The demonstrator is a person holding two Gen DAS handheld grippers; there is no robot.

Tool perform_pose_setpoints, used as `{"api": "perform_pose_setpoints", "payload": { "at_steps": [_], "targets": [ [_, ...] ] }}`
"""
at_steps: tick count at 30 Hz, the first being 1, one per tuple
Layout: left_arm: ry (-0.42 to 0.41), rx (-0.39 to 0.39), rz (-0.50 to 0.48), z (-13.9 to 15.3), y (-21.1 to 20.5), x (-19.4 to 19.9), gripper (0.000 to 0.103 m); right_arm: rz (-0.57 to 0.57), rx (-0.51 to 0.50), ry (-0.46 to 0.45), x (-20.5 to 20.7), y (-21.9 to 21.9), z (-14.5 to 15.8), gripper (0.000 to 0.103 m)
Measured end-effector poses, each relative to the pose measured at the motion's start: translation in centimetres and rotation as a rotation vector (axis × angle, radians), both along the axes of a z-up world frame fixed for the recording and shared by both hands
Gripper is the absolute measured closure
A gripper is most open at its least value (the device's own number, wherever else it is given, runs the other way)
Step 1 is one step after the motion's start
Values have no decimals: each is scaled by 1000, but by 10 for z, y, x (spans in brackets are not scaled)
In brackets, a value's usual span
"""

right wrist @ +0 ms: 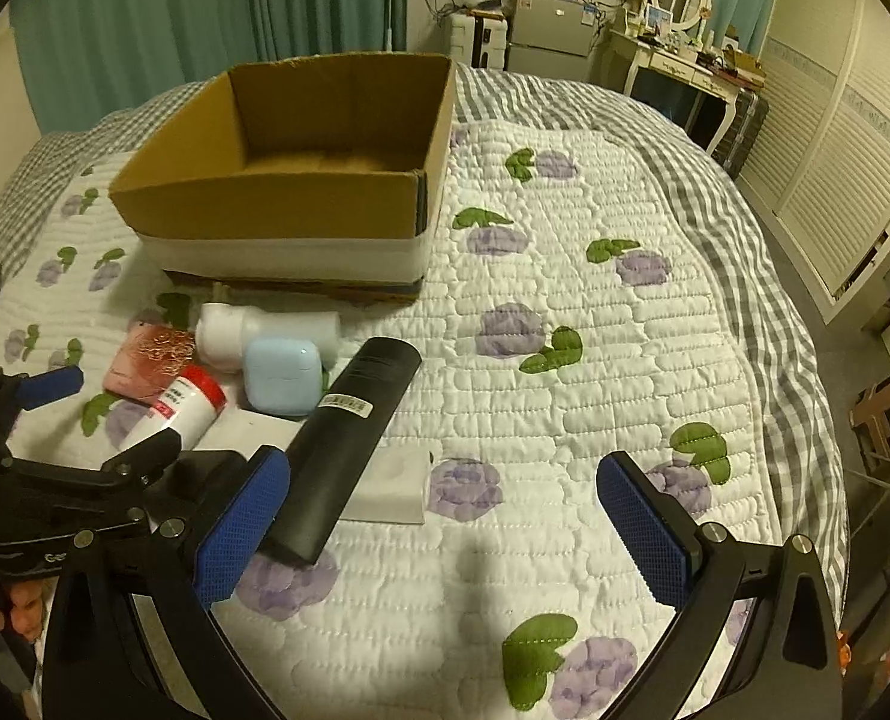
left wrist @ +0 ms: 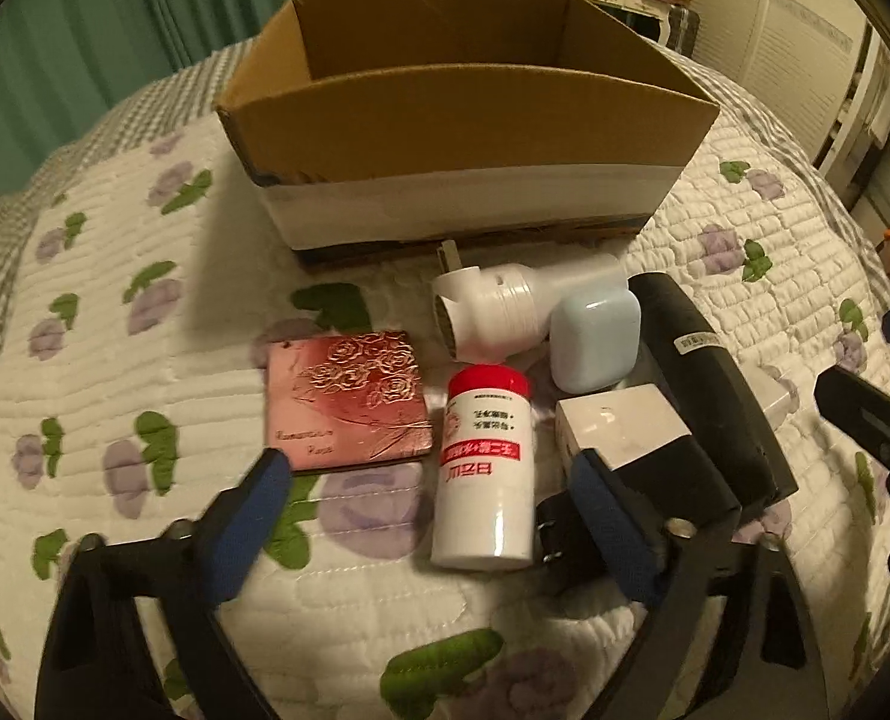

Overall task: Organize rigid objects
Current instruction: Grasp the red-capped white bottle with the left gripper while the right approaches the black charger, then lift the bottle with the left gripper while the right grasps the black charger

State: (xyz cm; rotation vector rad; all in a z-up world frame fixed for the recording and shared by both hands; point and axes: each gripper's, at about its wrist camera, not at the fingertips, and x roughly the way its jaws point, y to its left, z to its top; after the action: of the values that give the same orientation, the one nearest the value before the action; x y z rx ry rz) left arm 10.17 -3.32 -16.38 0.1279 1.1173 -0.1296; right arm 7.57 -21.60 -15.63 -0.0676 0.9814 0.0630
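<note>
Cardboard box point(right wrist: 301, 180) is sitting empty on bed point(right wrist: 565, 360); bottle point(left wrist: 484, 468), remote point(right wrist: 349, 438) etc. are lying beside it; both tongs point(left wrist: 433, 510) point(right wrist: 445, 516) are gaping, released.

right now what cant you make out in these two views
- White block: its near end sits behind the left gripper in the left wrist view.
- Small white flat item: partly under the black cylinder in the right wrist view.
- White bottle label: too small and blurred to read.
- Cardboard box floor: hidden by its front wall in the left wrist view.

box point(left wrist: 463, 120) behind bottle point(left wrist: 484, 474) | tin point(left wrist: 349, 399) left of bottle
</note>
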Motion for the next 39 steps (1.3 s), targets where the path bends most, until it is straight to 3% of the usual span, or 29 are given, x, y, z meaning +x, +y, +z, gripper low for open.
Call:
{"api": "perform_pose_setpoints", "payload": {
  "at_steps": [1,2,3,8,14,19,25,33,39],
  "targets": [
    [18,-12,-2,-3,1,2,36,1,1,2,1,0,-1,0],
    [53,-53,-16,-7,1,4,57,2,1,4,1,1,-2,0],
    [70,-76,-27,-9,1,5,65,4,2,5,1,1,-2,0],
    [92,-19,-83,-13,-11,7,65,5,6,17,1,6,-8,0],
    [63,-70,-59,-2,4,-1,67,42,16,13,-4,14,-4,0],
    [-21,-75,47,27,39,-23,67,201,17,9,-11,35,1,0],
    [-30,-38,100,29,61,-40,67,350,5,52,-15,82,-11,0],
    [-35,-60,113,26,74,-52,67,264,-53,114,-13,117,-35,6],
    [-32,-89,117,23,79,-55,67,304,-116,116,-11,136,-46,12]
  ]
}}
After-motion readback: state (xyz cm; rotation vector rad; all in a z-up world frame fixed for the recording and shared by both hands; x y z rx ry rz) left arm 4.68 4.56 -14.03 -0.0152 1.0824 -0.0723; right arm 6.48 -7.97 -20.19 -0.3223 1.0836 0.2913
